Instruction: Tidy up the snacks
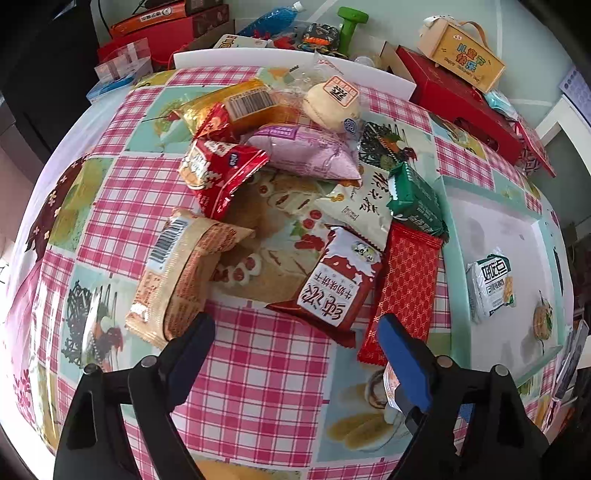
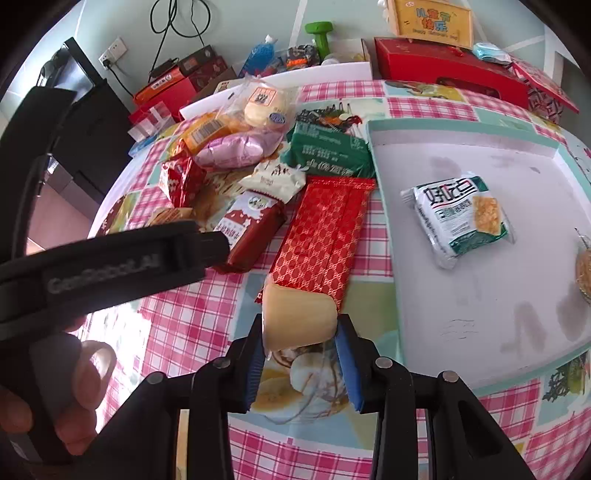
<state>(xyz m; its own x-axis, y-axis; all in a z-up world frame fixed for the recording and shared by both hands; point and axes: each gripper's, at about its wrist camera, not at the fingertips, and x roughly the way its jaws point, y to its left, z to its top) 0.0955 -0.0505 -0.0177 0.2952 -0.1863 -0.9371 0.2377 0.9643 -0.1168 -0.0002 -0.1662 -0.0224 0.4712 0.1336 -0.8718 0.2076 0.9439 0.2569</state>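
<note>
A pile of wrapped snacks lies on the checked tablecloth: a dark red biscuit pack (image 1: 332, 284), a red patterned bar (image 1: 402, 288), a green pack (image 1: 417, 199), a tan pack (image 1: 177, 280), a pink bag (image 1: 310, 151). My left gripper (image 1: 295, 339) is open and empty, just before the red biscuit pack. My right gripper (image 2: 301, 332) is shut on a pale yellow pudding cup (image 2: 299, 317), held above the cloth left of the white tray (image 2: 517, 314). The tray holds a white and green cracker pack (image 2: 461, 218) and a round snack (image 2: 583, 269) at its right edge.
Red gift boxes (image 2: 450, 70), a wooden box (image 2: 432, 18), a green dumbbell (image 2: 321, 37) and a blue bottle (image 2: 260, 55) crowd the far side. A white board (image 1: 288, 61) edges the table's back. The left gripper's body (image 2: 110, 266) crosses the right wrist view.
</note>
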